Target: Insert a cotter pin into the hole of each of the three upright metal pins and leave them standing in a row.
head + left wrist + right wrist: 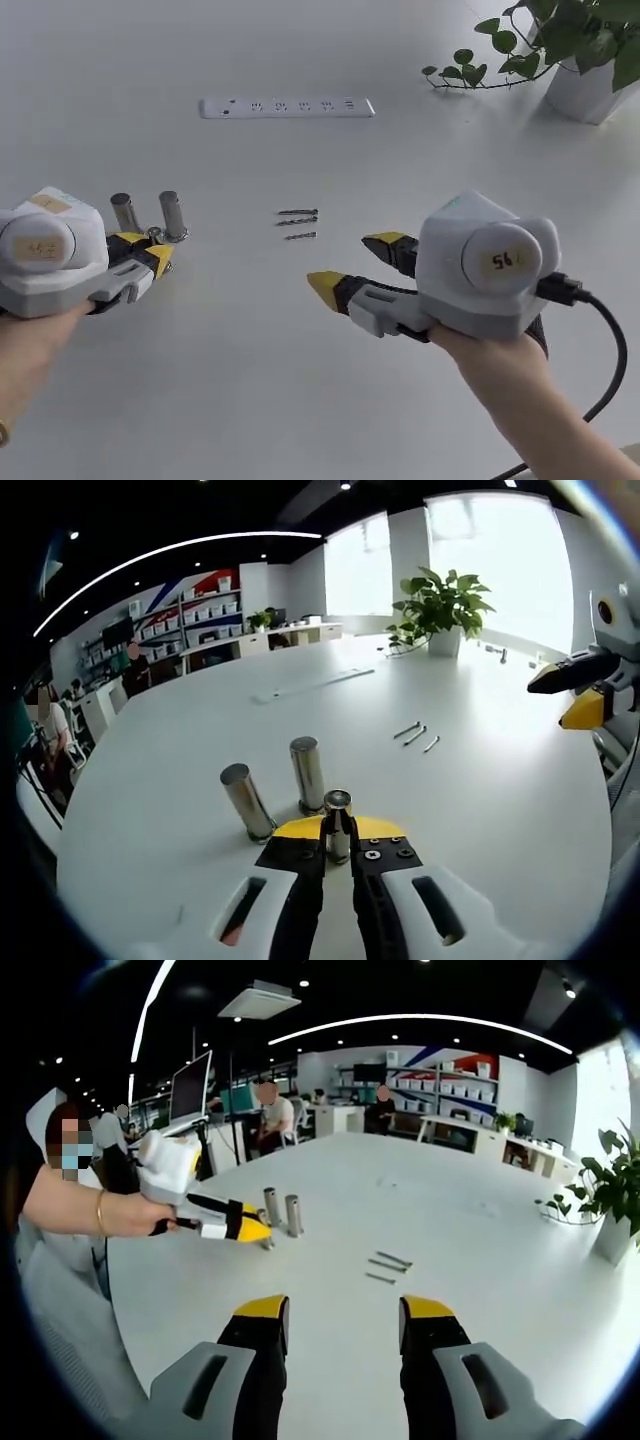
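Note:
Two upright metal pins (125,212) (172,215) stand side by side at the left of the white table. A third metal pin (337,815) stands just in front of them, and my left gripper (148,248) is shut on it. Three small cotter pins (298,222) lie loose in a short stack at the table's middle, also visible as cotter pins (415,736) (385,1263). My right gripper (358,262) hovers open to the right of the cotter pins, with nothing between its jaws. The left gripper (230,1222) sits beside the upright pins (282,1210).
A white power strip (287,107) lies at the back of the table. A potted plant (585,85) stands at the far right corner. A black cable (610,370) trails from the right gripper. People sit at desks beyond the table.

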`<state>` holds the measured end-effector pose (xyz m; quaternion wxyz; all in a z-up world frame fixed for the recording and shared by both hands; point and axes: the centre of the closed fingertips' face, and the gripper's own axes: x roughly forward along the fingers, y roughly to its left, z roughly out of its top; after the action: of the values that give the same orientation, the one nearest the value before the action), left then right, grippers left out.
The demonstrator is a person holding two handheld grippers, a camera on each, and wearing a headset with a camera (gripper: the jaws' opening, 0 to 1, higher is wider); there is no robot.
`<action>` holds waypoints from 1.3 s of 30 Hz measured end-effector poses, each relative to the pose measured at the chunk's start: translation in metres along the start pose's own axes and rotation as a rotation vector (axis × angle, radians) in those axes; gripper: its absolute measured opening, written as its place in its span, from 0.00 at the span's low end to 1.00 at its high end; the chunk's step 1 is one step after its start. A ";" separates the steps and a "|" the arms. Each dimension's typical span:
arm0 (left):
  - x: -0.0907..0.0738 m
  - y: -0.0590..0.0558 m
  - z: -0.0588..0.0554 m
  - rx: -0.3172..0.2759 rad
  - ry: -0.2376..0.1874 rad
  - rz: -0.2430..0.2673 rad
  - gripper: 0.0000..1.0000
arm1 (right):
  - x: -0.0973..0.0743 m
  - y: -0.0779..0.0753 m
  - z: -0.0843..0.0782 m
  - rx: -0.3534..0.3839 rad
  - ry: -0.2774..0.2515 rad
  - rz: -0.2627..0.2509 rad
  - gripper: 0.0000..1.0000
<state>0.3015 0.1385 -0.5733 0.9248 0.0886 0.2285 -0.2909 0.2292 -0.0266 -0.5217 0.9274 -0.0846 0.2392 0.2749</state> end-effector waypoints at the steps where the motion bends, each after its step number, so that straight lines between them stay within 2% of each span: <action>1: 0.000 -0.003 0.000 -0.003 0.000 -0.005 0.07 | 0.000 0.000 0.000 0.001 0.001 0.000 0.40; 8: 0.004 -0.023 0.003 0.011 -0.005 -0.046 0.07 | -0.001 0.000 -0.002 0.004 0.007 0.003 0.40; 15: 0.006 -0.034 0.004 0.005 -0.004 -0.068 0.07 | -0.001 0.001 -0.004 0.011 0.013 0.008 0.38; 21: 0.006 -0.049 0.004 0.001 -0.007 -0.090 0.07 | -0.001 0.002 -0.005 0.014 0.014 0.011 0.38; 25: 0.006 -0.052 0.004 -0.010 -0.012 -0.091 0.07 | -0.001 0.002 -0.005 0.017 0.015 0.011 0.38; 33: 0.008 -0.054 0.004 0.018 -0.019 -0.072 0.07 | -0.001 0.002 -0.009 0.029 0.021 0.013 0.38; 37: 0.010 -0.053 0.004 0.073 -0.014 -0.061 0.10 | -0.001 0.002 -0.009 0.035 0.024 0.013 0.38; 39: 0.010 -0.053 0.004 0.073 -0.013 -0.059 0.15 | 0.000 0.002 -0.009 0.040 0.023 0.015 0.38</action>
<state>0.2796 0.0888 -0.5763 0.9135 0.1138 0.2141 -0.3267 0.2245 -0.0273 -0.5295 0.9239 -0.0675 0.2560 0.2762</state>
